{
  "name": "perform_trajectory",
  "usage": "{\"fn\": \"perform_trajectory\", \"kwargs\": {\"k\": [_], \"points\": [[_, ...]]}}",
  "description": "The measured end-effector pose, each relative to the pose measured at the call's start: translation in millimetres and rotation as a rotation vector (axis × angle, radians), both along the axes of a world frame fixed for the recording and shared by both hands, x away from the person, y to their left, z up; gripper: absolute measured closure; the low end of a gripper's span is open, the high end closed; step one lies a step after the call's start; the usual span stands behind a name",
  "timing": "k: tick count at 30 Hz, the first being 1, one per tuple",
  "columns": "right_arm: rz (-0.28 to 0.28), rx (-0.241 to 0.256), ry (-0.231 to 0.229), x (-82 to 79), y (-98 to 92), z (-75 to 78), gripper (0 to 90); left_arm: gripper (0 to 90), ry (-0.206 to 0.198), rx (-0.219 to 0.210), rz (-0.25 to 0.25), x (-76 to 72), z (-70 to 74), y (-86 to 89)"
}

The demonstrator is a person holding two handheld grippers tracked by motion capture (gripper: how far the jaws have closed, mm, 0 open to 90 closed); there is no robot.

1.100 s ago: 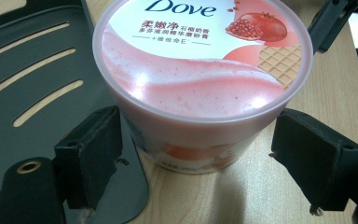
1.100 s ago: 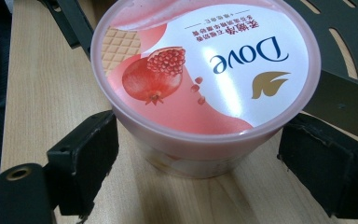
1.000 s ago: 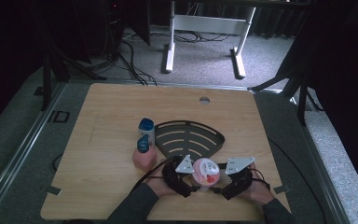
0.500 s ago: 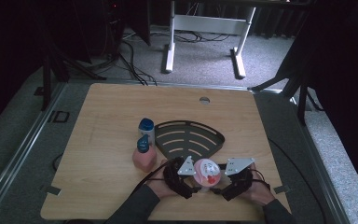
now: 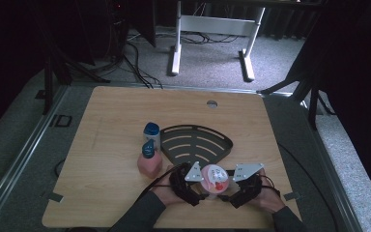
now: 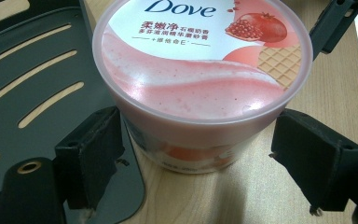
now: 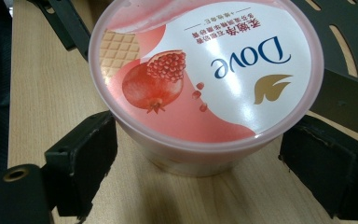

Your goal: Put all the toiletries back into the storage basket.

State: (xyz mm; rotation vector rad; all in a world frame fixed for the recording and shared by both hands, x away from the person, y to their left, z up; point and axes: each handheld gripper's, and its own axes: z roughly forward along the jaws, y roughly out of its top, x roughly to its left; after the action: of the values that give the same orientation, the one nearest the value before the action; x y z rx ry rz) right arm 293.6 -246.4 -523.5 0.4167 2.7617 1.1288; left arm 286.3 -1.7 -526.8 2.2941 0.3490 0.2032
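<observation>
A pink Dove tub [image 5: 214,177] with a pomegranate lid stands on the wooden table [image 5: 106,125], just off the front edge of a black slotted tray [image 5: 195,142]. My left gripper [image 5: 202,192] comes at it from the left and my right gripper [image 5: 226,194] from the right. In the left gripper view, the tub [image 6: 200,84] sits between the open jaws of the left gripper [image 6: 198,154], whose pads stand close to its walls. The right gripper view shows the tub [image 7: 205,79] the same way inside the right gripper [image 7: 198,149].
A white bottle with a blue cap [image 5: 151,134] and a pink bottle [image 5: 149,162] stand at the tray's left side. The tray [image 6: 28,93] lies beyond the tub to the left, and in the right gripper view the tray [image 7: 345,56] is at upper right. A cable hole [image 5: 212,103] marks the far table edge.
</observation>
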Motion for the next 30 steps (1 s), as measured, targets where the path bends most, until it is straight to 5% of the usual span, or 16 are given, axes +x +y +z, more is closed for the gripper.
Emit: {"fn": "perform_trajectory", "kwargs": {"k": [30], "points": [[0.010, 0.019, -0.027, 9.7, 1.3, 20.4, 11.0, 17.0, -0.008, -0.014, 0.013, 9.0, 20.3, 3.3]]}}
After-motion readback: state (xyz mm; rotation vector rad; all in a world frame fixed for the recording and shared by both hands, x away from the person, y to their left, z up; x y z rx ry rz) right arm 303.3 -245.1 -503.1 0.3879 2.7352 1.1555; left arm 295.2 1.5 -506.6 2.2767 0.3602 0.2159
